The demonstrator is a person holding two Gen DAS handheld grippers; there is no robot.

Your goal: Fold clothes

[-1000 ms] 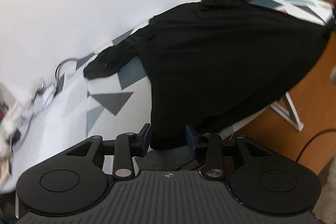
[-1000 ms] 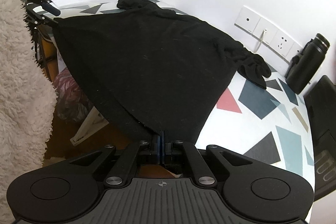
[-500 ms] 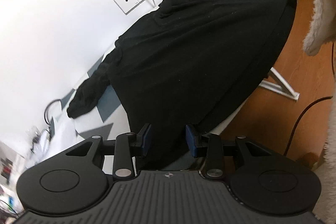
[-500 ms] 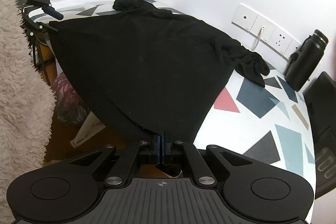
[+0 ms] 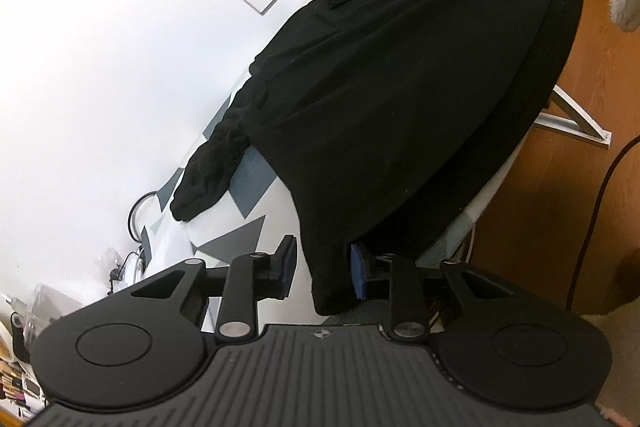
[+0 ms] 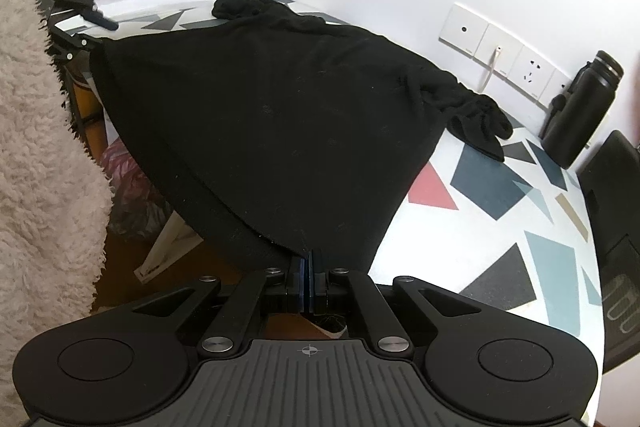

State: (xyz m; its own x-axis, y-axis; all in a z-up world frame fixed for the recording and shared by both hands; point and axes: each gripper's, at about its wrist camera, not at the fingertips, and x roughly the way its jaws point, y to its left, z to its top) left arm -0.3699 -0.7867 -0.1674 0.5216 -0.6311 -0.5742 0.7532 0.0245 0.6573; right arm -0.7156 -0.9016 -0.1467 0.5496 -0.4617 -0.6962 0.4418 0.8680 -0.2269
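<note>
Cloth [image 6: 280, 131], black, drapes off the patterned tabletop [image 6: 520, 227] edge. Right claw [image 6: 307, 277] is pressed together, pinching its hem corner. Left claw [image 5: 322, 273] stands spread, the other corner hanging between its fingers, ungripped.

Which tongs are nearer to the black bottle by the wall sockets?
Right. The right tongs hold the black garment at the table end where the bottle stands; the left tongs are at the far end.

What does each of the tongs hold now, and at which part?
The right tongs are shut on the hem corner of the black garment. The left tongs are open around the other corner and grip nothing yet.
</note>
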